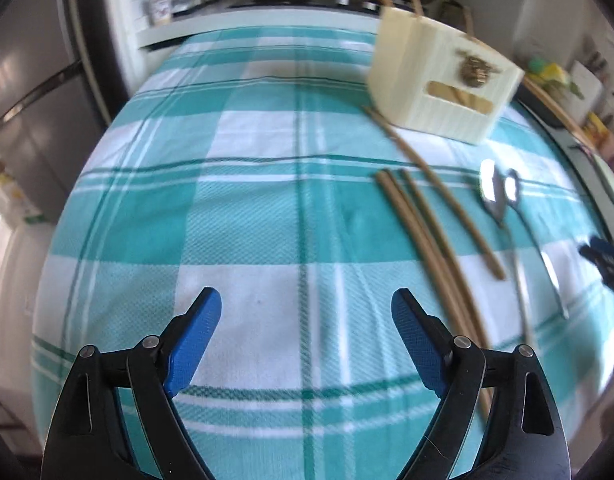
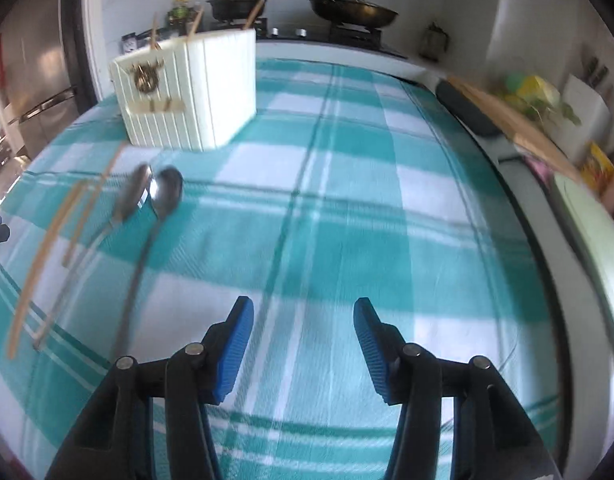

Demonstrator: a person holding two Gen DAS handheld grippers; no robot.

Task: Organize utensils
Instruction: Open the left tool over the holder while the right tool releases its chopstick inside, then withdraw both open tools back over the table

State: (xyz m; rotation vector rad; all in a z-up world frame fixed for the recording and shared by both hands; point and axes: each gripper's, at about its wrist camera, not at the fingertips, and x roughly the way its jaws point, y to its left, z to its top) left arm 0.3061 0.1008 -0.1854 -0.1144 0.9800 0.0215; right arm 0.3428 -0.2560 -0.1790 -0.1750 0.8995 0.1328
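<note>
Closest in the left wrist view, the left tongs (image 1: 306, 306) hang above the teal-and-white checked cloth (image 1: 267, 208) that covers the worktop, their blue ribbed pads (image 1: 199, 340) spread wide with nothing between them. In the right wrist view, the right tongs (image 2: 303, 316) hover over the same checked cloth (image 2: 347, 208), also spread wide and empty, pointing toward twelve o'clock.

At about two o'clock from the left tongs lie the loose brown wooden chopsticks (image 1: 431, 240), long thin sticks running roughly side by side from near to far; two sit close together and touching along part of their length, and one longer stick slants away toward the holder. Just beyond them to the right lie the two long-handled silver metal spoons (image 1: 503, 204), bowls at the far end and side by side, thin handles trailing back toward the viewer. From the right tongs these same spoons (image 2: 155, 196) appear at ten o'clock, with the chopsticks (image 2: 55, 236) farther left; motion blur softens them.

Farther off stands the cream ribbed rectangular utensil holder (image 1: 443, 88), bearing a dark emblem and a wooden strip on its front, with several chopsticks standing in it. It sits at one o'clock from the left tongs and at eleven o'clock (image 2: 187, 96) from the right.

Farthest back, a dark frying pan (image 2: 353, 10) and a black pot with a red lid (image 2: 239, 2) rest on a stove.
</note>
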